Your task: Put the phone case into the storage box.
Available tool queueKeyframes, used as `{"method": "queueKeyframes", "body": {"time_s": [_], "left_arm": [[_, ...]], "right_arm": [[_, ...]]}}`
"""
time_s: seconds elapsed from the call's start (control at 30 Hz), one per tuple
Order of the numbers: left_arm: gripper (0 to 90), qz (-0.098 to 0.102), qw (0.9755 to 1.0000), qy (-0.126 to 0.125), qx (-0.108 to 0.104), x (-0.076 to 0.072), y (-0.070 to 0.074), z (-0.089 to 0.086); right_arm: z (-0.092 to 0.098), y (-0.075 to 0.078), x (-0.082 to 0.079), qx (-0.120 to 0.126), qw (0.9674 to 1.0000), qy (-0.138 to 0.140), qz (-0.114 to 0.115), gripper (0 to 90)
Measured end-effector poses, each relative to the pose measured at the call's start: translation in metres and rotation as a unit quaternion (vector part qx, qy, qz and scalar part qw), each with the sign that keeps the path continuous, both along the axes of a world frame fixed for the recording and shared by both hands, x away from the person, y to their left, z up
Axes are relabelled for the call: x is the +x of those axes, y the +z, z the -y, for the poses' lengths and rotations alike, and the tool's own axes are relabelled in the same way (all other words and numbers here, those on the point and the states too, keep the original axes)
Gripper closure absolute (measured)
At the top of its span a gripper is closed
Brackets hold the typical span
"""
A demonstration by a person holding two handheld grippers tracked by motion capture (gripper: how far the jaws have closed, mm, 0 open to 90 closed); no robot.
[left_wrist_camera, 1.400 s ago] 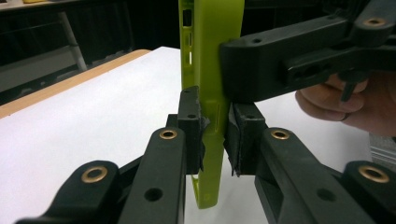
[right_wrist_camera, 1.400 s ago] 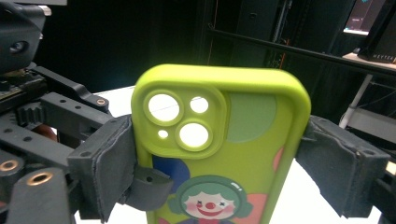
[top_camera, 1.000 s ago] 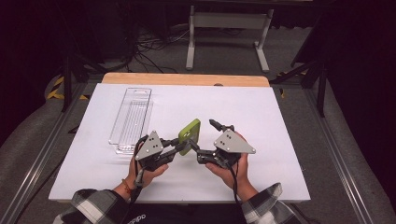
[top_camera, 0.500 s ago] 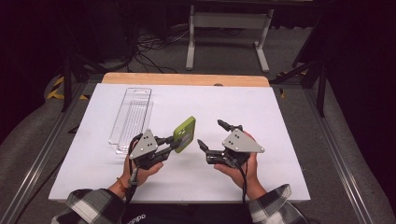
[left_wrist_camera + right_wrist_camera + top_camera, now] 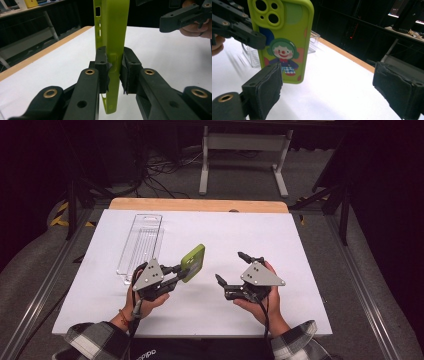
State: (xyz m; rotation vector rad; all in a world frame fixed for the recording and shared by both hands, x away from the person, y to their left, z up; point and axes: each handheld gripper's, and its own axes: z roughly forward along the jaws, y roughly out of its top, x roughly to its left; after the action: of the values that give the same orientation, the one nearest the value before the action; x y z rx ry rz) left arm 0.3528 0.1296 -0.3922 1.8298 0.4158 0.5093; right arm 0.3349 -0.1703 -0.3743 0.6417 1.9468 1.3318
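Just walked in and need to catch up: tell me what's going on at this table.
A person works at a white table with a gripper in each hand. The left gripper is clamped on the edge of a green phone case, holding it upright above the table. The right gripper is open and apart from the case, jaws spread wide, facing its clown-printed back. A clear plastic tray lies on the table's left side, untouched.
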Motion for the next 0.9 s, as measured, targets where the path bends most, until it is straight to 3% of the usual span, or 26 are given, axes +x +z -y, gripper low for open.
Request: {"method": "queueKeyframes", "body": {"time_s": [0.33, 0.5, 0.9], "left_arm": [[78.0, 0.007, 1.0, 0.001, 0.005, 0.0, 0.006, -0.008], [78.0, 0.015, 0.9999, -0.001, 0.008, 0.001, 0.009, -0.012], [77.9, 0.015, 0.9999, 0.002, -0.001, 0.001, 0.012, -0.018]], "right_arm": [[0.006, -0.008, -0.004, -0.035, 0.9993, -0.012, 0.01, 10.0], [0.011, -0.01, -0.005, -0.032, 0.9993, -0.018, 0.008, 10.0], [0.024, -0.019, -0.01, -0.059, 0.9979, -0.023, 0.01, 9.6]]}}
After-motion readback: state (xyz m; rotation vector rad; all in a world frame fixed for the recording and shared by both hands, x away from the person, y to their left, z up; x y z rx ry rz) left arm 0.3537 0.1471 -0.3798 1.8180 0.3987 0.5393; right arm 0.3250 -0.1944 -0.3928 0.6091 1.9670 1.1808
